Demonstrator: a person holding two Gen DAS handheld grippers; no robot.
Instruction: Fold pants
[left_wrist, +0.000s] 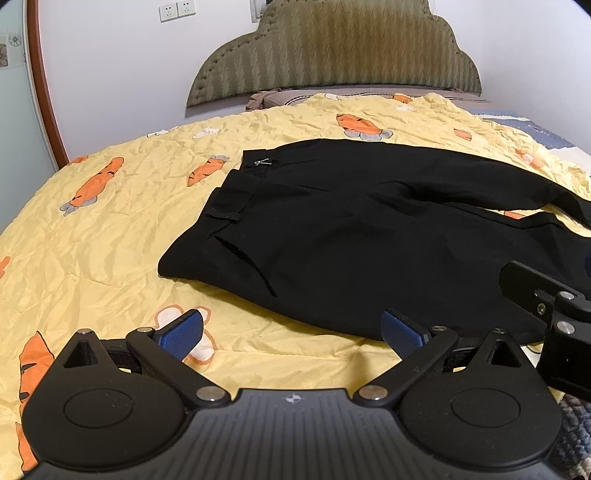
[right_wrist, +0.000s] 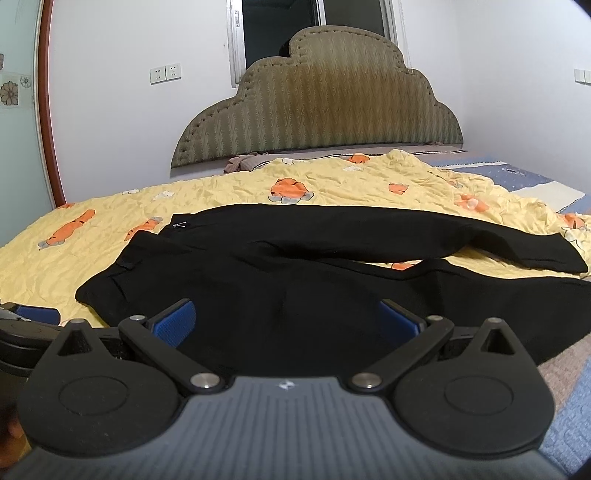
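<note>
While the black pants (left_wrist: 369, 229) lie spread flat on the carrot-print yellow quilt (left_wrist: 110, 258) of the bed, waistband toward the left and the two legs running off to the right with a strip of quilt showing between them, no fold appears made yet, so the whole job seems still ahead. Both the left gripper (left_wrist: 291, 332) and the right gripper (right_wrist: 286, 319) hover just at the near edge of the fabric, jaws apart and holding nothing, and bringing one leg over the other looks like the likely first fold.
</note>
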